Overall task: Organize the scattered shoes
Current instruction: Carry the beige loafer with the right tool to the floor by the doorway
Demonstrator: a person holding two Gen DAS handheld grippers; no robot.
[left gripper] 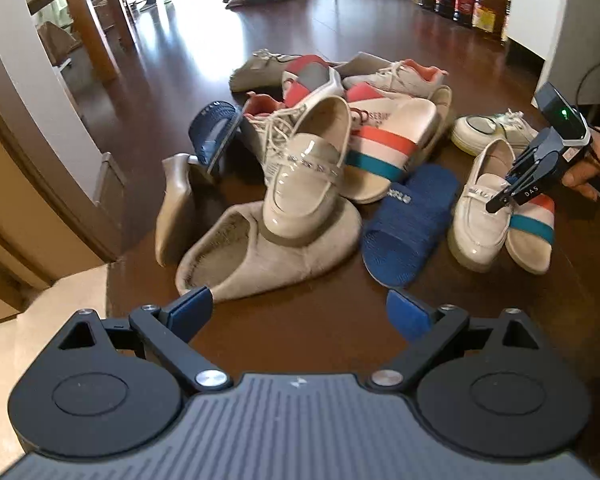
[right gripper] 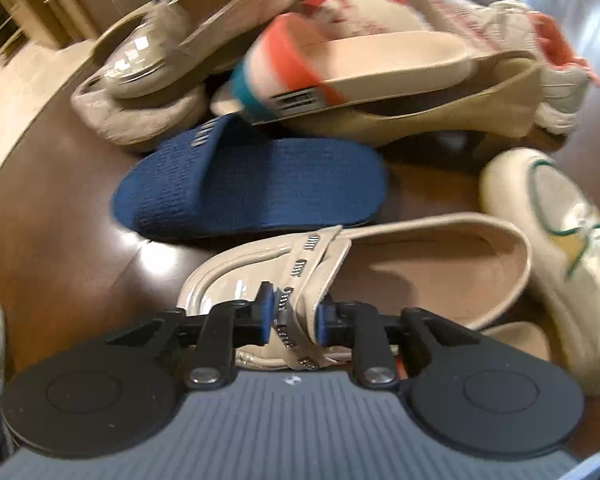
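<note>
Fingers of the right gripper (right gripper: 291, 314) were pinched on the studded strap of a glossy cream patent loafer (right gripper: 380, 264), whose long axis ran crosswise to the tongs, toe to their left and open heel to their right, so any lift would hang the shoe from its strap with the heel end free to swing. That loafer lay on the dark wooden floor (left gripper: 320, 320) with its far side on a cream slide with a teal and orange band (left gripper: 534, 228), and a blue knitted slide (right gripper: 252, 188) lay just beyond it, roughly parallel. The left gripper (left gripper: 300, 312) hung with its pads spread wide and nothing between them, well short of a beige fleece slipper (left gripper: 260, 256) on which the matching second cream loafer (left gripper: 304, 184) rested, toe pointing back toward those tongs. Farther off, sneakers with coral linings (left gripper: 400, 76) and another striped slide (left gripper: 388, 140) lay heaped, still a jumble; whether any pair had been set aside could not be judged.
</note>
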